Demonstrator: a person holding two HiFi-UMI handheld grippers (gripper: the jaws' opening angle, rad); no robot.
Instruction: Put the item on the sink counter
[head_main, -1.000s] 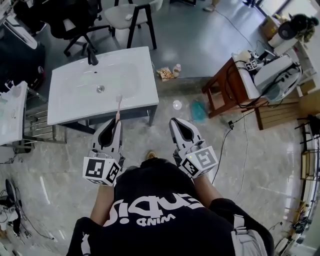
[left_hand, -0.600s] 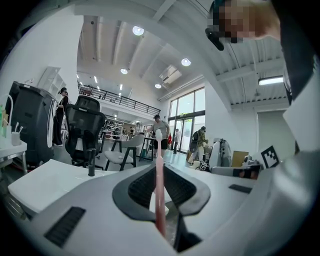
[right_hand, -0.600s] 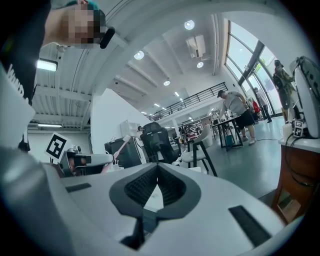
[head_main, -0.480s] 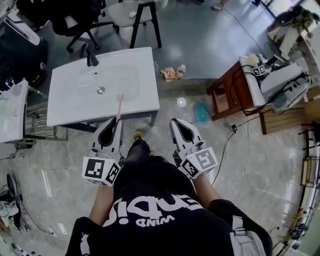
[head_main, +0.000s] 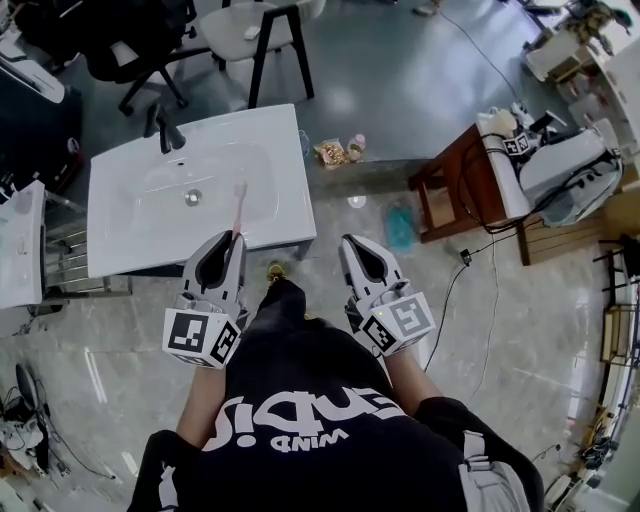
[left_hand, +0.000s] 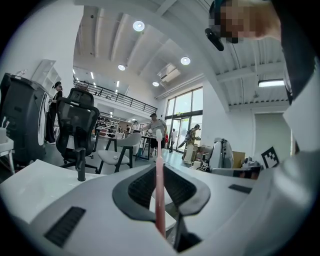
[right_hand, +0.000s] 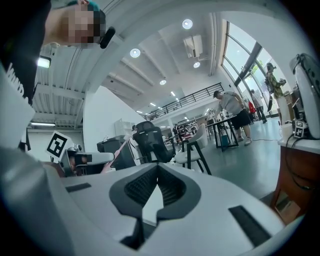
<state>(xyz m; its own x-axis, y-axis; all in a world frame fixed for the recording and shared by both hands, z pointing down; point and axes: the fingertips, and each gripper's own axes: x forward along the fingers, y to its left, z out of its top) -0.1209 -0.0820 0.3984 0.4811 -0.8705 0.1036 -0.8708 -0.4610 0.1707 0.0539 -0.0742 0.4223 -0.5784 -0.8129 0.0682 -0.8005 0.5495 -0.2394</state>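
The left gripper (head_main: 233, 243) is clamped on a pink toothbrush (head_main: 238, 207), whose head reaches over the near edge of the white sink (head_main: 120, 230). The right gripper (head_main: 349, 243), off the sink's near corner, is closed and empty. What seems left is laying the toothbrush down on the counter and letting go.

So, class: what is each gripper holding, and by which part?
The left gripper grips a pink toothbrush by its handle's lower end; the right gripper holds nothing.
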